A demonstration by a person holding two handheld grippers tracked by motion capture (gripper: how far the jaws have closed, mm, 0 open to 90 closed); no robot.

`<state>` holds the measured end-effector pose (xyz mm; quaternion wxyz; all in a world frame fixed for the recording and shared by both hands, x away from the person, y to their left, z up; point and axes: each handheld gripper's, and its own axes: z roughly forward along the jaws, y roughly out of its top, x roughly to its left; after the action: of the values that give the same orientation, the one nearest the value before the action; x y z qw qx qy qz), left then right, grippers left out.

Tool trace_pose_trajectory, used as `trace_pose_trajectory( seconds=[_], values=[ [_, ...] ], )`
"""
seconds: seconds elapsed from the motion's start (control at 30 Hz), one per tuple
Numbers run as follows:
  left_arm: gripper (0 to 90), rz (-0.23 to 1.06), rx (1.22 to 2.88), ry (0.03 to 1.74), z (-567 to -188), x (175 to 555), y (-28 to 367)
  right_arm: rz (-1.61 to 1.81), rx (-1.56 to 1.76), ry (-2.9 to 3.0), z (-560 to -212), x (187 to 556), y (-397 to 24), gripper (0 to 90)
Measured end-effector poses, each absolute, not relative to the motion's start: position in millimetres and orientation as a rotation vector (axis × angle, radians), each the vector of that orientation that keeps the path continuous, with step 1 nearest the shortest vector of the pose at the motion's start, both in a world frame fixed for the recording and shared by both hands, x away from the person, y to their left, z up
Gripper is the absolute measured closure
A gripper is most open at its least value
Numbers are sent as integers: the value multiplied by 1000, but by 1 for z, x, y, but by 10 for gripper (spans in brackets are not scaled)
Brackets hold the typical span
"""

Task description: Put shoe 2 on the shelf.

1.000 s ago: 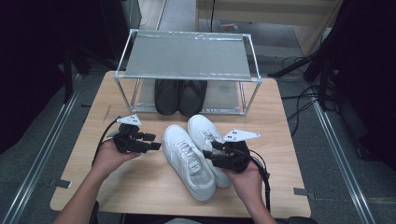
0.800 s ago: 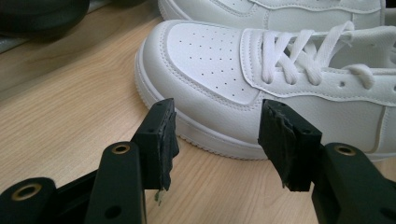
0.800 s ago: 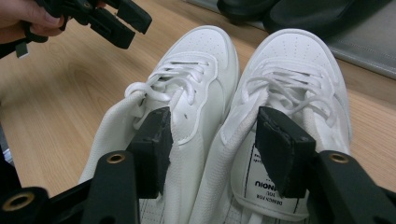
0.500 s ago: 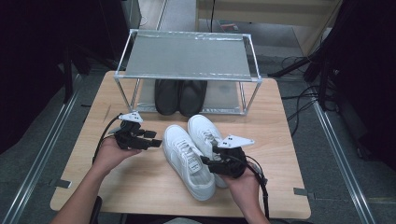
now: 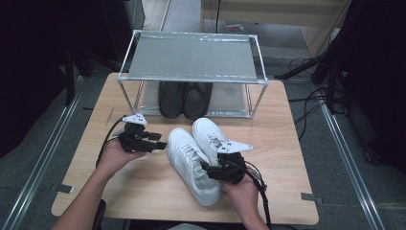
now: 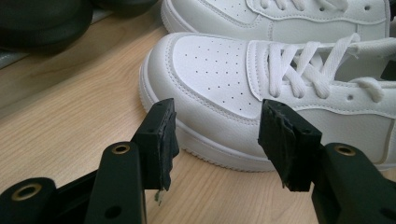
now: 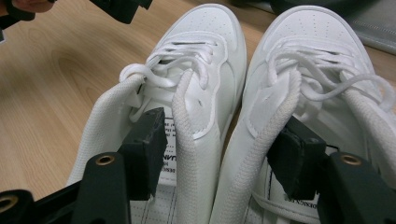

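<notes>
Nearest edge: the person's two forearms come in over the wooden table [image 5: 287, 129], one hand on each gripper.
Right gripper [image 5: 207, 167]: it sits at the heel end of the pair of white sneakers; in the right gripper view one jaw reaches down inside the collar of the left white sneaker [image 5: 191, 165] and the other inside the collar of the right white sneaker [image 5: 210, 136], so the two inner collar walls stand between them.
Right jaws: they have just been opening and stand wide; the pads lie close to the linings but do not squeeze the collars together.
Left gripper [image 5: 160, 144]: held level just beside the toe of the left white sneaker, pointing at its side.
Left jaws: spread well apart, with nothing between them; in the left gripper view the toe cap and sole edge of that sneaker [image 6: 224, 93] lie just beyond the pads, apart from them.
Sneakers: both stand upright on the table side by side, touching along their inner sides, toes pointing away from the person and slightly to the left, laces tied.
Farther back: a metal shelf rack [image 5: 191, 57] stands on the far half of the table, its grey top deck above the level of the sneakers.
Under the rack: a pair of black shoes [image 5: 184, 98] sits on the bottom level, toes toward the white pair and near it, apart from it.
Beyond: dark floor and cables around the table.
</notes>
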<state>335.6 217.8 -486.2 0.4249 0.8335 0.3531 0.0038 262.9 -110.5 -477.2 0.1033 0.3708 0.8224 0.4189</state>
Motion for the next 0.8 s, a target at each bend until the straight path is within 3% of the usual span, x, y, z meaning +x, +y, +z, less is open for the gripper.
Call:
trace_pose_trajectory(
  seconds=[0.43, 0.8],
  values=[
    [465, 19, 2087, 884, -486, 336, 218, 1160, 1078, 2408, -482, 262, -105, 498],
    [463, 24, 2079, 882, -486, 336, 219, 1143, 1055, 2396, -479, 261, -106, 718]
  ],
)
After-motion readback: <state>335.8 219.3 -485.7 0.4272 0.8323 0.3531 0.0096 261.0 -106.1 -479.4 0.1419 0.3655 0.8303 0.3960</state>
